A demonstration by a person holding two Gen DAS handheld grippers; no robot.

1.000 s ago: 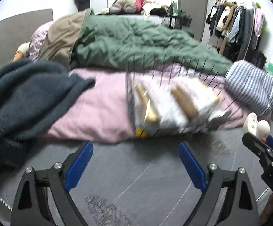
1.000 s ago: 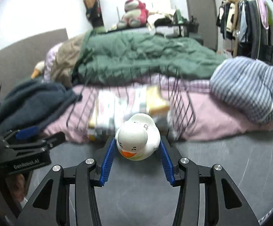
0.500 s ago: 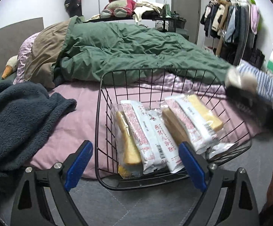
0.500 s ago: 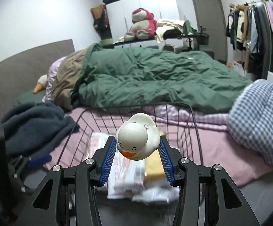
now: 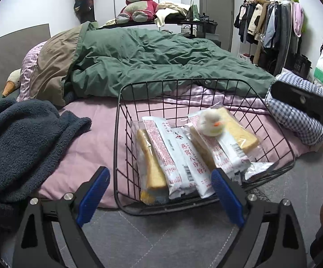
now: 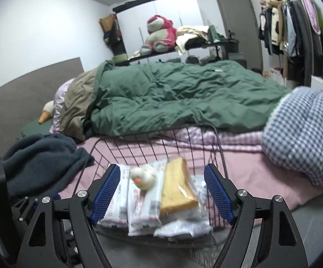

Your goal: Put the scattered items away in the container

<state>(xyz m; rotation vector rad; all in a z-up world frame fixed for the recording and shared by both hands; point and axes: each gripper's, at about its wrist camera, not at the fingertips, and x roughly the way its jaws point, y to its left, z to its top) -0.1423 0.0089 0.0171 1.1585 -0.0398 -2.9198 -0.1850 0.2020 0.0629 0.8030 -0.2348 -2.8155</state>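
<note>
A black wire basket (image 5: 119,134) (image 6: 221,154) stands on the grey floor against the bed. Several wrapped bread packets (image 5: 174,156) (image 6: 177,187) lie in it. A white toy duck (image 5: 210,122) (image 6: 144,176) with an orange beak lies on top of the packets, blurred. My right gripper (image 6: 161,192) is open and empty just above the basket's near rim; its body shows at the right of the left wrist view (image 5: 306,103). My left gripper (image 5: 160,195) is open and empty at the basket's near side.
A dark blue fleece blanket (image 5: 20,143) lies left of the basket on the pink sheet (image 5: 90,143). A green duvet (image 5: 150,64) covers the bed behind. A checked pillow (image 6: 304,134) lies to the right. A clothes rack (image 5: 277,35) stands at the far right.
My right gripper opened and let go of the duck, which dropped onto the packets in the basket. Both grippers came closer to the basket.
</note>
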